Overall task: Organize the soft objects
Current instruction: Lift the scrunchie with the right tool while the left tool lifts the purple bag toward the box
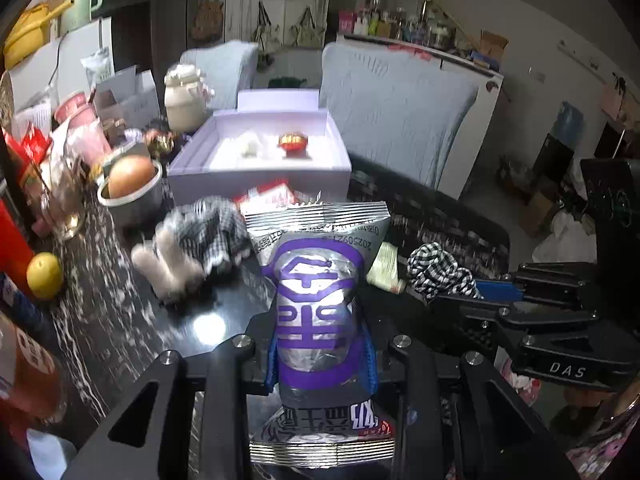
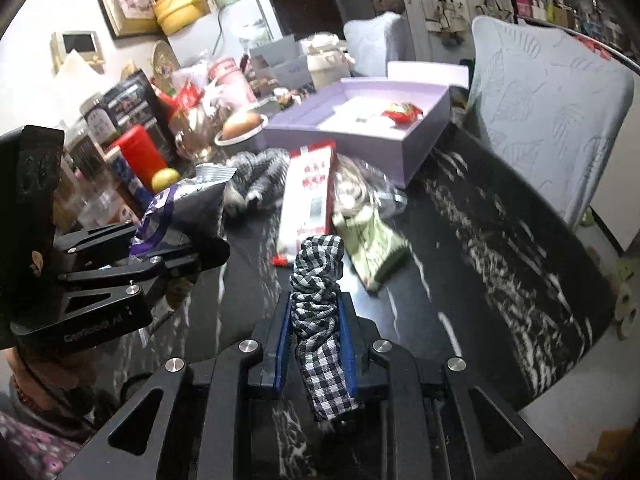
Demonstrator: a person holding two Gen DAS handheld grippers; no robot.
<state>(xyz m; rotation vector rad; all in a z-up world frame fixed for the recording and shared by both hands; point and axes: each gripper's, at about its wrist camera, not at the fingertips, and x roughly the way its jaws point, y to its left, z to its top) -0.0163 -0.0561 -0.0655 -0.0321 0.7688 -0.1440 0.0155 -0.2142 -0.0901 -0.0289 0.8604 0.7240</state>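
Step in hand, as judged: both items have been gripped and are carried clear of the desk; the placing step is not yet done. The lavender box, open at the far side of the desk, is the likely destination, since a small red item and a pale object lie in it already.

Left gripper: the jaws are closed on a silver snack packet with a purple emblem. The packet is clamped across its middle between the blue pads. Its crimped far end projects forward beyond the fingertips, and its near end extends back toward the camera. The bag is squeezed inward at the pads, so it is judged soft and air-filled.

Right gripper: the jaws are narrowed onto a black-and-white checked cloth band, a gathered fabric piece. It is held lengthwise between the pads, with a bunched end rising past the fingertips and a flat tail hanging at the near side.

Remaining on the desk, between the grippers and the box: a checked soft toy, a red-and-white flat packet, and a pale green wrapped item lying just beside it.

Next move, as judged: each load is to be carried forward over these items and over the near wall of the box, then lowered before the jaws are released. The packet should be kept from heavier squeezing, which could burst it. The cloth tail should be kept from snagging on the box wall.
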